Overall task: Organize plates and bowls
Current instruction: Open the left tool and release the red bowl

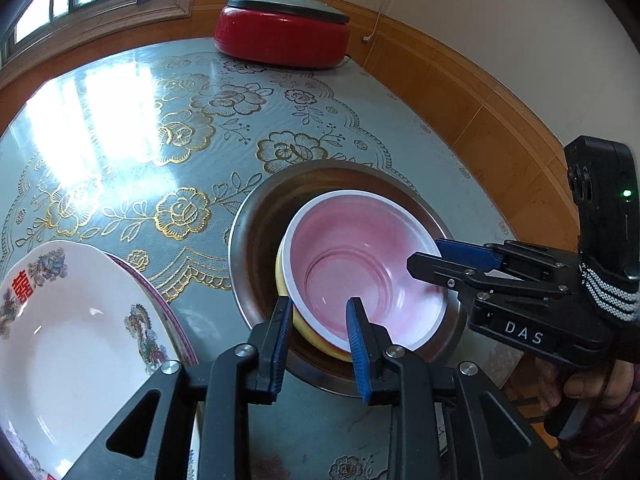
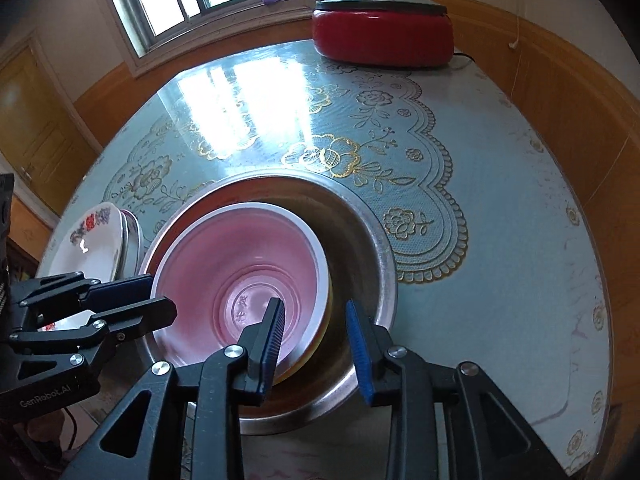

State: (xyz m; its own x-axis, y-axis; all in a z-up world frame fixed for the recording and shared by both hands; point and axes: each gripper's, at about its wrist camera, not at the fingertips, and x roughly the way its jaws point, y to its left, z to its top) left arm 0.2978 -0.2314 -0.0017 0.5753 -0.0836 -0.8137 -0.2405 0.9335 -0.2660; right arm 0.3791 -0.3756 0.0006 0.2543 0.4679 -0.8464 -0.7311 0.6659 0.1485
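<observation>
A pink bowl [image 1: 360, 256] [image 2: 240, 264] with a white rim is nested in a yellow bowl [image 1: 308, 332] [image 2: 330, 292], and both sit inside a wide steel basin [image 1: 260, 232] [image 2: 360, 232]. My left gripper [image 1: 318, 320] [image 2: 160, 296] straddles the near left rim of the nested bowls, with one finger inside and one outside. Its pads stand clear of the rim, so it is open. My right gripper [image 2: 316, 320] [image 1: 424, 254] straddles the right rim the same way and is open too.
A stack of white decorated plates [image 1: 80, 320] [image 2: 92, 244] lies left of the basin near the table edge. A lidded red electric pot [image 1: 280, 36] [image 2: 384, 40] stands at the far edge by the wall. The round table [image 1: 160, 140] [image 2: 500, 200] has a floral cover.
</observation>
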